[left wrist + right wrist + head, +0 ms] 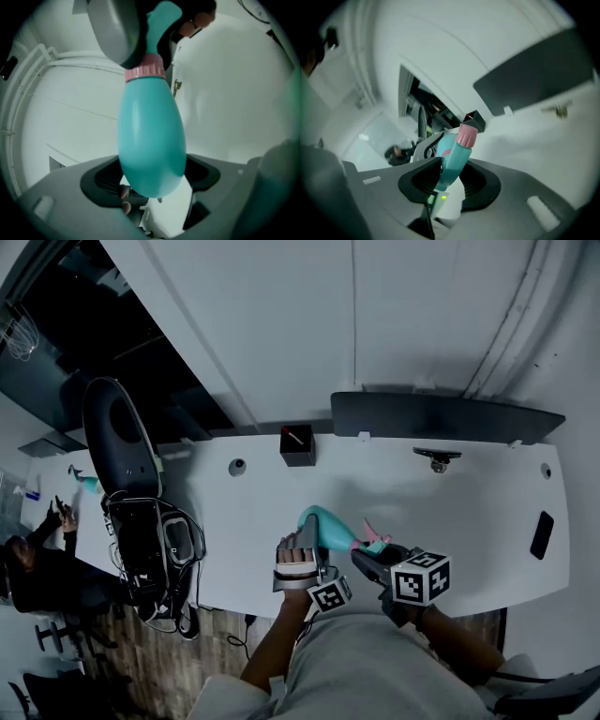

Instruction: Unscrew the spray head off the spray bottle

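In the head view I hold a teal spray bottle [325, 526] above the near edge of the white table [469, 512]. My left gripper [314, 532] is shut on the bottle's rounded body [150, 140], which fills the left gripper view. A pink collar [145, 72] rings its neck, and the teal spray head [161, 18] rises above that. My right gripper [367, 557] is shut on the spray head [452, 161]. Its pink nozzle tip [466, 133] sticks out beyond the jaws in the right gripper view. The join between head and neck is hidden there.
A black box [297, 446] stands at the table's back edge beside a dark monitor [441, 416]. A dark phone [541, 535] lies at the right end. Left of the table are an office chair [117, 432], a bag [150, 540] and a person [28, 563].
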